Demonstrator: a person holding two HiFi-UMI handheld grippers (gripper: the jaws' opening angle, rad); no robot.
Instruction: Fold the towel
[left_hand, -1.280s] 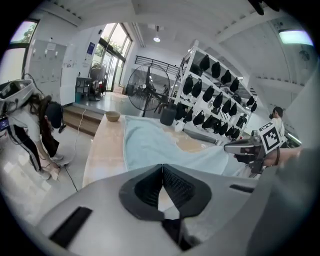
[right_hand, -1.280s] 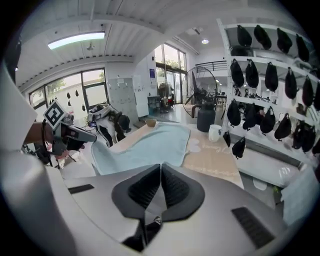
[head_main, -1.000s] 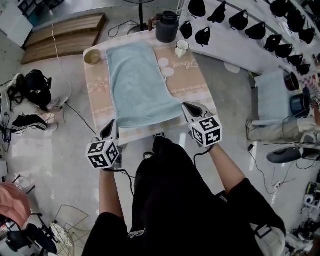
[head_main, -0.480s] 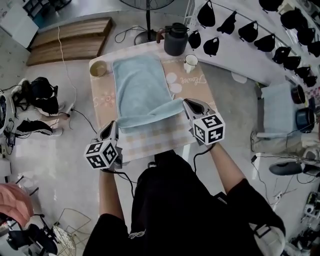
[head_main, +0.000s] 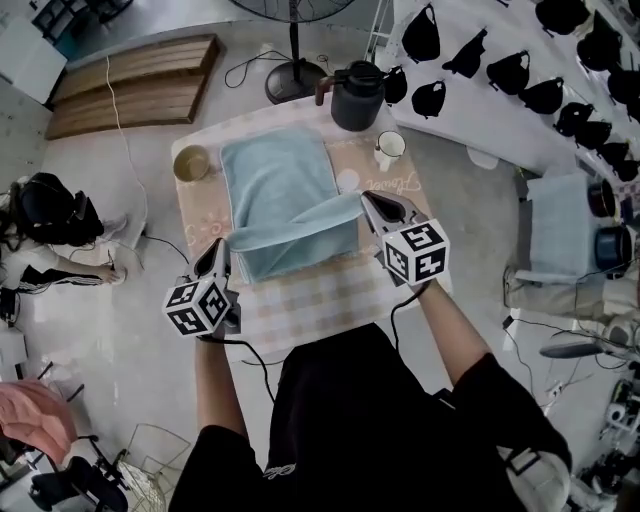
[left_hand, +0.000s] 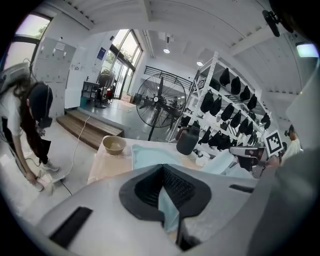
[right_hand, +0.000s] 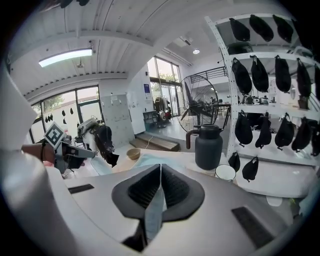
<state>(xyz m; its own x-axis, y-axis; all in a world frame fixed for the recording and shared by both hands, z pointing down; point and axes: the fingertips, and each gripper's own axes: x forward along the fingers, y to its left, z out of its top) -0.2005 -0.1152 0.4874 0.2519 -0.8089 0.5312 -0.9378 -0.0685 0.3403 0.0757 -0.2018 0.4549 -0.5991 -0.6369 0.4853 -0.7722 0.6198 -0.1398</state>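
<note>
**A:** What do you have in the jaws?

**B:** My left gripper (head_main: 222, 247) is clamped tight on one near corner of the towel (head_main: 285, 190). A strip of pale blue cloth hangs down between its jaws. My right gripper (head_main: 368, 198) is closed the same way on the other near corner, with the cloth squeezed flat in the slit.

**A:** And where's the rest of the towel?

**B:** It's ahead of both sets of jaws. The far part lies flat on the surface (head_main: 325, 295). The near edge is lifted and stretched from my left jaws across to my right ones, doubled over the flat part. The right jaws sit further in over the surface than the left.

**A:** Anything else around them?

**B:** There's a dark jug (head_main: 357, 95) beyond the right jaws at the far edge, with a white mug (head_main: 389, 150) between it and those jaws. A small bowl (head_main: 191, 163) is beyond the left jaws, just beside the towel's far left corner. Behind both sets of jaws the checked cloth on the surface is uncovered.
</note>
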